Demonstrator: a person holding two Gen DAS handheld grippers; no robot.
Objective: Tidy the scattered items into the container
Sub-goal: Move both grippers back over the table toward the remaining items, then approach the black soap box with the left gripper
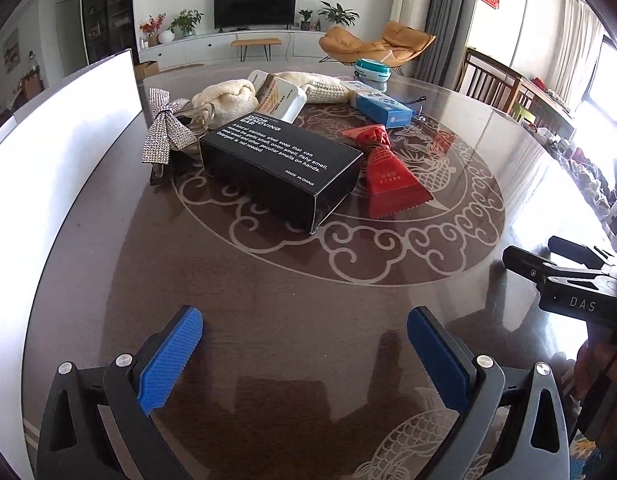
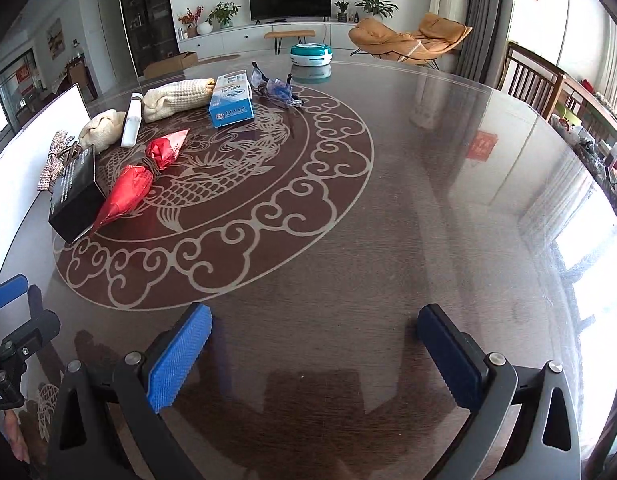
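Both jaws stand wide and hold nothing; the left gripper (image 1: 304,344) faces the black box (image 1: 276,168) ahead, ready to approach; the right gripper (image 2: 314,354) waits over bare table (image 2: 428,200).

Box (image 1: 276,168) centre of table (image 1: 308,320); pouch (image 1: 388,176) right beside it; bow (image 1: 164,132) left; container (image 1: 56,152) far left.

Black box (image 1: 280,168) with white lettering, red pouch (image 1: 388,172), blue-white carton (image 2: 231,100), cream knit cloth (image 1: 228,98)

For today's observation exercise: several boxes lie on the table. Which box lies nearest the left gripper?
The black box with white printed text. It lies closest in front of the open left gripper; the blue box and the white box lie farther back.
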